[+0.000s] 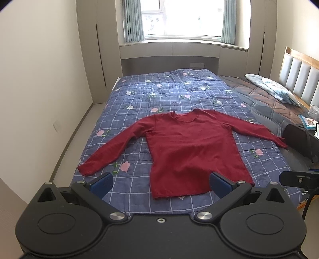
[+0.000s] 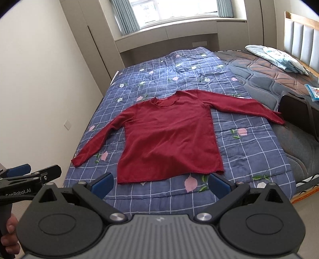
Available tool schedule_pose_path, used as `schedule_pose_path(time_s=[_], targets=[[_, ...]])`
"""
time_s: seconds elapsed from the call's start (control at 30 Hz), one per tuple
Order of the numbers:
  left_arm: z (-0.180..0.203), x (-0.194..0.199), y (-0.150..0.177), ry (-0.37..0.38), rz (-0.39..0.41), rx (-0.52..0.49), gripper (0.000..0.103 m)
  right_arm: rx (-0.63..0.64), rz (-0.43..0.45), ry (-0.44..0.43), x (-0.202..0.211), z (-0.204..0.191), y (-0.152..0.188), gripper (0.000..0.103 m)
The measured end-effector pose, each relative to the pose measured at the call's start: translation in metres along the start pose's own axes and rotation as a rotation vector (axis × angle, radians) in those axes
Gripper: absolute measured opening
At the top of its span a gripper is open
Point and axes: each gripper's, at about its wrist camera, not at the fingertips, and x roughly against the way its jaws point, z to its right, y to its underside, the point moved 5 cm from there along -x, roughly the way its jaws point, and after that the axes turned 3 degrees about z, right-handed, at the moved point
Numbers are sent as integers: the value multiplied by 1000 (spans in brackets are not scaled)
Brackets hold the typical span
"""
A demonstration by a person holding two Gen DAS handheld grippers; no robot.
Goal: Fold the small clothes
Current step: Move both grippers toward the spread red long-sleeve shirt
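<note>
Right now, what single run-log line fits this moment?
stage: before first fold | shirt: flat on quilt, sleeves spread, untouched | left gripper: open, empty | right gripper: open, empty

Ahead of the black left gripper [image 1: 161,184] with blue pads, a plain dark red top [image 1: 189,151] lies on a blue, white-checked quilt [image 1: 169,89] with pink flowers.

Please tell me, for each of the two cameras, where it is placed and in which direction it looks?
Left wrist view: sits on the left tool, above the bed's near edge, looking along the quilt toward the window; own blue fingers spread wide.
Right wrist view: sits on the right tool, facing the same way but tilted; the left tool and a hand show at lower left.
Shared: the flat red long-sleeved shirt, quilt, window, and pillow.
</note>
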Motion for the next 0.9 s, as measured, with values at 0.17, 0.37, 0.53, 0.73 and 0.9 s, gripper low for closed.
schedule_pose_path(time_s=[0.17, 0.37, 0.53, 0.73, 0.9], targets=[[-5, -7, 1, 17, -20, -3, 102, -2, -13, 27, -5, -4, 2, 103], [-10, -18, 2, 48, -43, -7, 102, -2, -32, 73, -10, -11, 5, 103], [-15, -29, 4, 72, -62, -9, 102, -14, -73, 141, -20, -12, 5, 103], [-23, -44, 3, 88, -103, -8, 102, -29, -124, 207, -34, -10, 4, 103], [-26, -59, 3, 95, -146, 6, 103, -28, -181, 249, -42, -10, 0, 103]])
